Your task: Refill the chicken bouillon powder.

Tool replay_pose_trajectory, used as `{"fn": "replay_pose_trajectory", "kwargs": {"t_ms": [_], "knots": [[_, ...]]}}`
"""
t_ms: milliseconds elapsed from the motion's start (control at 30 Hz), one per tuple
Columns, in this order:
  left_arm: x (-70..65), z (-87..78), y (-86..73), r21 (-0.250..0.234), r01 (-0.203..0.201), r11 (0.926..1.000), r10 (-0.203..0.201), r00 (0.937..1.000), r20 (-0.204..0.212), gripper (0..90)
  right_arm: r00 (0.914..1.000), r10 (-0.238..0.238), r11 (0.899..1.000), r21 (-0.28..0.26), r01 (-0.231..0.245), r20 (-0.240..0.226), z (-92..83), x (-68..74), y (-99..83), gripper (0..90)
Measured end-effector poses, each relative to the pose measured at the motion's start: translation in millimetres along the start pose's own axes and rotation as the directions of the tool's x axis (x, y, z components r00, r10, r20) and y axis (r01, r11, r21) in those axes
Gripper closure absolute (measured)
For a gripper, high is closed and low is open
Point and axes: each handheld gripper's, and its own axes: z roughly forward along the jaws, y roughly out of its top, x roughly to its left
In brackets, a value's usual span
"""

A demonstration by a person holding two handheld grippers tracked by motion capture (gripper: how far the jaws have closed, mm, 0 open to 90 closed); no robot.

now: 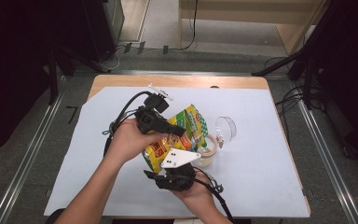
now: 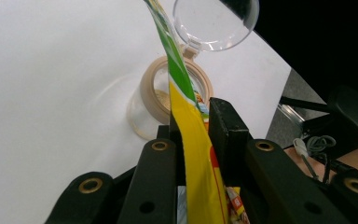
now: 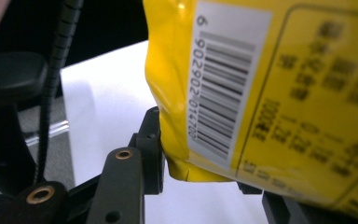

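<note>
A yellow and green snack bag (image 1: pixel 191 123) hangs in the air over the white sheet, gripped from both ends. My left gripper (image 1: pixel 177 131) comes in from the left and is shut on the bag's upper side; in the left gripper view the bag (image 2: pixel 193 140) runs edge-on between the pressed jaws of the left gripper (image 2: pixel 193 116). My right gripper (image 1: pixel 165 161) is below, shut on the bag's bottom seam. The right gripper view has the barcoded back of the bag (image 3: pixel 270 93) in the right gripper (image 3: pixel 205 163). An open clear jar (image 1: pixel 208 149) (image 2: pixel 154 93) stands under the bag.
The jar's clear lid (image 1: pixel 227 128) (image 2: pixel 214 21) lies just right of the jar. A white sheet (image 1: pixel 261 177) covers most of the wooden table. Cables trail from both grippers. Dark stands and floor rails flank the table.
</note>
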Motion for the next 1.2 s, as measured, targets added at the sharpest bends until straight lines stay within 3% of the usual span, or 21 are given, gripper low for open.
{"fn": "replay_pose_trajectory", "kwargs": {"t_ms": [200, 467, 500, 700, 800, 867, 967, 1000, 1067, 1200], "knots": [[3.8, 2.1, -2.9, -0.015, 0.011, 0.9998, -0.011, 0.9997, 0.021, 78.6, 0.9999, -0.01, 1.0, 0.013, 0.01, 0.005, 4.5, -2.6, -1.4, 64.4], [3.7, -1.2, -8.1, -0.049, 0.002, 0.9988, 0.0, 0.9991, 0.042, 72.7, 0.9997, 0.023, 1.0, -0.019, -0.023, -0.011, 3.1, 0.7, -2.0, 65.0], [3.3, -1.1, -9.2, -0.06, -0.005, 0.9982, 0.007, 0.999, 0.043, 70.1, 0.9989, 0.044, 0.998, -0.034, -0.044, -0.017, 2.1, 0.4, -1.4, 65.0], [5.4, 0.6, -10.5, -0.085, 0.021, 0.9961, -0.016, 0.9984, 0.054, 67.0, 0.9973, 0.071, 0.997, -0.036, -0.071, -0.021, 0.9, -2.8, -2.2, 65.1], [6.7, 1.0, -10.4, -0.088, 0.045, 0.9951, -0.041, 0.9981, 0.047, 65.0, 0.9963, 0.083, 0.996, -0.043, -0.084, -0.021, 0.3, -4.0, -2.7, 65.1], [5.9, 1.6, -9.5, -0.086, 0.053, 0.9948, -0.052, 0.9985, 0.012, 65.0, 0.9962, 0.085, 0.995, -0.043, -0.086, -0.018, 0.1, -4.2, -2.6, 65.0], [3.8, 1.4, -9.6, -0.084, 0.041, 0.9956, -0.042, 0.999, -0.013, 64.7, 0.996, 0.088, 0.995, -0.043, -0.089, -0.016, -0.4, -4.8, -2.7, 64.9], [1.9, 1.2, -10.0, -0.077, 0.02, 0.9969, -0.022, 0.9995, -0.024, 65.7, 0.9971, 0.076, 0.996, -0.041, -0.076, -0.008, -0.4, -4.0, -2.7, 64.7], [1.3, 1.2, -10.0, -0.071, 0.011, 0.9974, -0.014, 0.9991, -0.04, 71.1, 0.998, 0.063, 0.997, -0.035, -0.063, -0.007, -0.1, -2.6, -2.6, 64.5], [2.5, 0.6, -9.1, -0.06, 0.026, 0.9979, -0.028, 0.9991, -0.032, 75.4, 0.9988, 0.043, 0.998, -0.036, -0.044, -0.022, 0.4, -0.4, -2.3, 63.5]]}}
